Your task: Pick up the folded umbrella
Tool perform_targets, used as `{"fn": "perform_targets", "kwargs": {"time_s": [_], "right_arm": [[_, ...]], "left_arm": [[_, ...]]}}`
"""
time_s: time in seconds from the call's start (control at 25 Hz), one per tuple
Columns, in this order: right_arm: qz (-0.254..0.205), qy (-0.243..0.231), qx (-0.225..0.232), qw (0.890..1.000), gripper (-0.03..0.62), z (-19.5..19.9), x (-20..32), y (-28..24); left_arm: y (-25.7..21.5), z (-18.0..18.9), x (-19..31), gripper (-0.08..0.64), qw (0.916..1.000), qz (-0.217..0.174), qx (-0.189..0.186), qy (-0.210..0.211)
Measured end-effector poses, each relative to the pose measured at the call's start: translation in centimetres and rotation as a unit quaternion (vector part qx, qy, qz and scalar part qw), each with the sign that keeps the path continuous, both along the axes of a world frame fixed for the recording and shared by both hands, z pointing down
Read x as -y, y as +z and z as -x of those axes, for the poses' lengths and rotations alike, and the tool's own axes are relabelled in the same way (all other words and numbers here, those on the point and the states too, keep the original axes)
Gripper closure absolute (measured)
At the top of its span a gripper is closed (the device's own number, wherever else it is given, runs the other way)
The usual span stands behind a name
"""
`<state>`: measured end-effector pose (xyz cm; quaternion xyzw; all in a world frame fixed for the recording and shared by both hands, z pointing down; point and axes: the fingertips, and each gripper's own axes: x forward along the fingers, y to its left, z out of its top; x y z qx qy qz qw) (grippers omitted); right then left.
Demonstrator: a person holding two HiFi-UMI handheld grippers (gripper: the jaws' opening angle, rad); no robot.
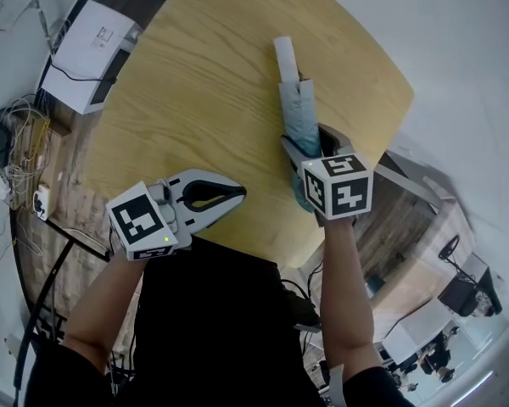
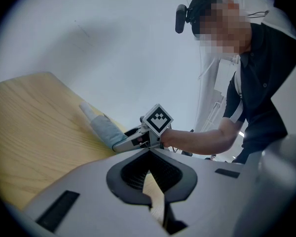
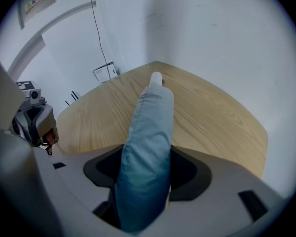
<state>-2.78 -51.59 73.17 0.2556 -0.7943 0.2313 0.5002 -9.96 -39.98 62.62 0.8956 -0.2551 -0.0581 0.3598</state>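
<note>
The folded umbrella (image 1: 295, 100), pale blue with a white end, lies lengthwise on the round wooden table (image 1: 195, 83). My right gripper (image 1: 307, 139) points steeply down over its near end, one jaw on each side. In the right gripper view the umbrella (image 3: 149, 132) fills the gap of that gripper (image 3: 143, 197), with a thin sliver of table showing beside the fabric, so the jaws stand open around it. My left gripper (image 1: 240, 192) hovers at the table's near edge, tips together, holding nothing. The left gripper view shows the umbrella (image 2: 102, 126) and the right gripper (image 2: 129, 141) beyond the left gripper's (image 2: 149, 153) shut tips.
A white box-shaped device (image 1: 89, 45) and a tangle of cables (image 1: 21, 147) sit on the floor left of the table. The table's right edge (image 1: 388, 130) runs close to the umbrella. Office furniture (image 1: 441, 278) stands at the lower right.
</note>
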Motion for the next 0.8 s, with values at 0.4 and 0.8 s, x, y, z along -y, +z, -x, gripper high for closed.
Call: {"fn": "perform_targets", "kwargs": {"time_s": [0.4, 0.8], "right_arm": [[-0.081, 0.030, 0.123, 0.989, 0.313, 3.7, 0.4, -9.6], [-0.148, 0.050, 0.425, 0.891, 0.313, 6.5, -3.3, -29.8]], "left_arm": [[-3.8, 3.4, 0.1, 0.548, 0.9989, -0.044, 0.016, -0.011], [-14.1, 6.2, 0.6, 0.548, 0.9895, -0.142, 0.029, 0.000]]}}
